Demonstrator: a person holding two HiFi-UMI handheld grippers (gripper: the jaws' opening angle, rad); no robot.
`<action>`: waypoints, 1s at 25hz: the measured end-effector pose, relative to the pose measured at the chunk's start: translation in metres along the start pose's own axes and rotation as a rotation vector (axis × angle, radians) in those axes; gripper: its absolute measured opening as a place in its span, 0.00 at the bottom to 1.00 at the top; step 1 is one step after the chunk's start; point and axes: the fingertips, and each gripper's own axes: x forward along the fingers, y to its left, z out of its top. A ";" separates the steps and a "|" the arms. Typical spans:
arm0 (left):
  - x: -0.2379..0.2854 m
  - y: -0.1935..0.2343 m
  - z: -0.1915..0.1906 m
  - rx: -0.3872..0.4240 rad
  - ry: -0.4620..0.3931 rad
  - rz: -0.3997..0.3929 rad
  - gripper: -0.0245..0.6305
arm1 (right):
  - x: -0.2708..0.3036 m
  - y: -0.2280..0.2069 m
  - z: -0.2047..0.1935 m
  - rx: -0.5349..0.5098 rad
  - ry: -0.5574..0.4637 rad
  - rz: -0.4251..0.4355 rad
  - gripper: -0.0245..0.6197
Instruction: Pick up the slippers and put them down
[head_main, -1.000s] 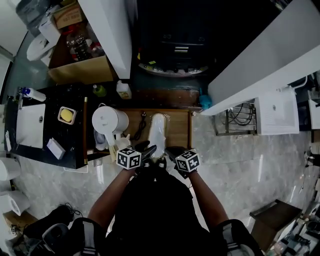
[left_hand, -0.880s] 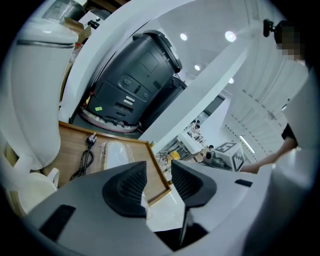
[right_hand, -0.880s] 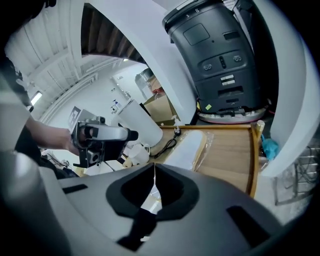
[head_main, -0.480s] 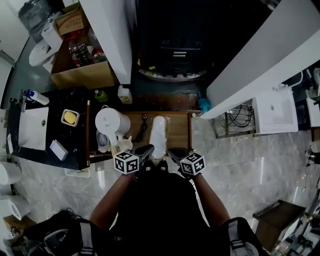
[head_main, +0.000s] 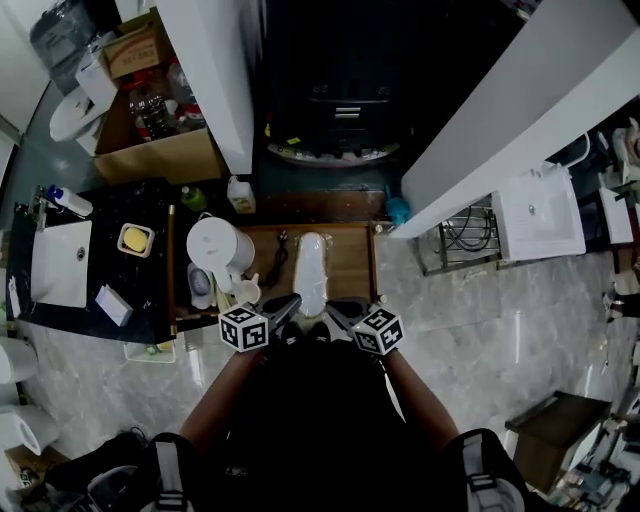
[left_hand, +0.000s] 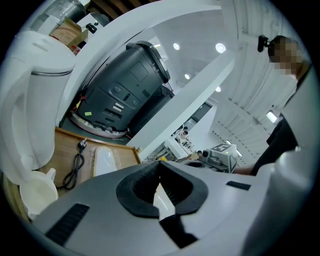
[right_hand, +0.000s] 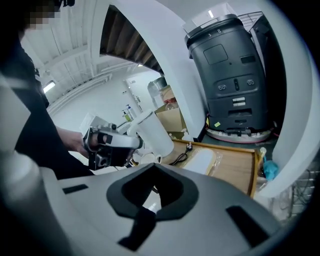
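Forearms (head_main: 222, 388) reach forward, left claw (head_main: 292, 301) and right claw (head_main: 334, 306) closed, tips converging.

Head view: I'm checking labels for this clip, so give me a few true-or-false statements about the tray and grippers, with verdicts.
A white slipper lies on the wooden tray. True.
The black cord lies right of the slipper. False: it lies to its left.
The white kettle stands left of the slipper. True.
The left gripper and right gripper both have open jaws. False: both are shut.
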 end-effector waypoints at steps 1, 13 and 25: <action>-0.001 0.000 -0.001 0.004 0.001 -0.006 0.06 | 0.001 0.002 0.000 -0.007 0.005 0.001 0.05; -0.010 -0.015 -0.005 0.085 0.050 -0.113 0.06 | 0.014 0.021 -0.001 -0.023 -0.002 -0.026 0.05; -0.022 -0.012 -0.012 0.097 0.089 -0.137 0.06 | 0.018 0.029 -0.013 0.006 -0.010 -0.077 0.05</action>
